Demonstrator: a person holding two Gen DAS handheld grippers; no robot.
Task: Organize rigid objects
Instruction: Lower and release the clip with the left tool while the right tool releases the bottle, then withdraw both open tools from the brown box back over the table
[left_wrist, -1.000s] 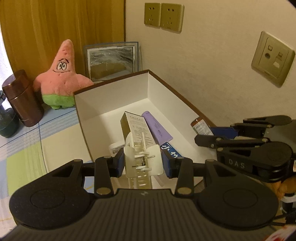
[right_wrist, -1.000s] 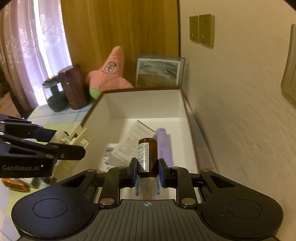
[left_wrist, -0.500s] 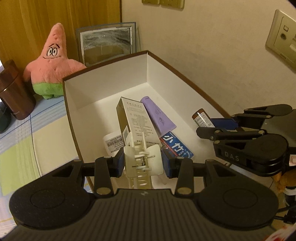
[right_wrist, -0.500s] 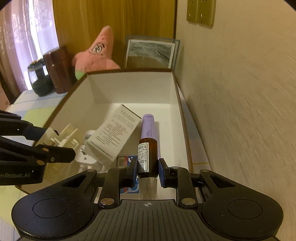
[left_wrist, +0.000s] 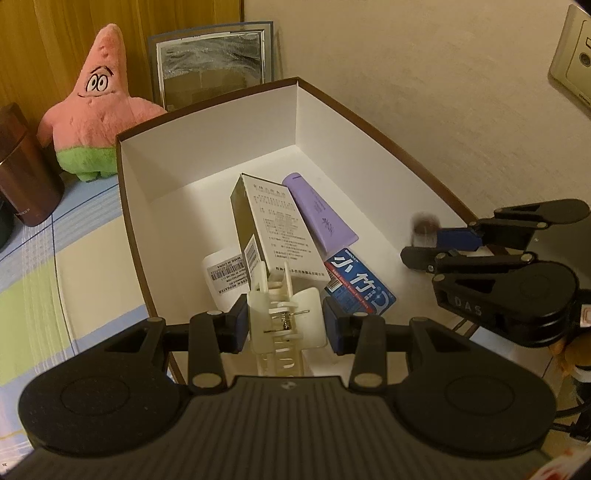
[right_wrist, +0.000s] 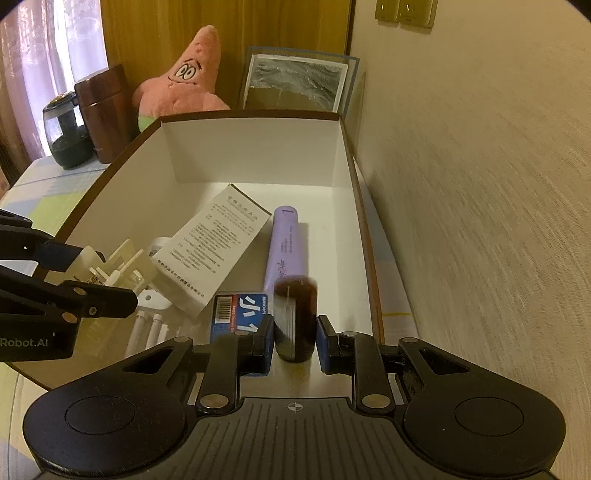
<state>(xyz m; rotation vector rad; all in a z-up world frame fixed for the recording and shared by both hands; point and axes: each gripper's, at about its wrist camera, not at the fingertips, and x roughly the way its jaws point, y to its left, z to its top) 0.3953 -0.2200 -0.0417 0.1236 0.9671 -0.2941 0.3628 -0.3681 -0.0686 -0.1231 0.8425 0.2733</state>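
A beige textured wall (right_wrist: 480, 221) backs a table under a pastel checked cloth (left_wrist: 55, 236), where an open brown-rimmed white cardboard box (left_wrist: 207, 110) sits beside a pink star-shaped plush toy (left_wrist: 99, 110). My right gripper (right_wrist: 295, 332) hangs over the near right end of the box with a small dark brown bottle (right_wrist: 295, 306) between its blue pads (right_wrist: 266, 343). The bottle is smeared with motion blur while my fingers are sharp, so I cannot tell whether the pads press on it or stand just clear. Its label is unreadable and I cannot say which end is the cap; its long axis runs in line with my fingers, toward the far wall of the box. From the left wrist view it is only a brown blur at the fingertips. My left gripper (left_wrist: 286, 323) is clamped on a white plastic hair claw clip (left_wrist: 284, 314), the pads squeezing its two wings over the near left part of the box. Its long axis also follows my fingers, and its teeth are partly cut off by the gripper body. On the box floor lie a white printed carton (left_wrist: 275, 229), a lilac tube (left_wrist: 319, 218) just beside it, a blue packet (left_wrist: 360, 288) and a white barcode-labelled item (left_wrist: 225, 273) half hidden under the carton.
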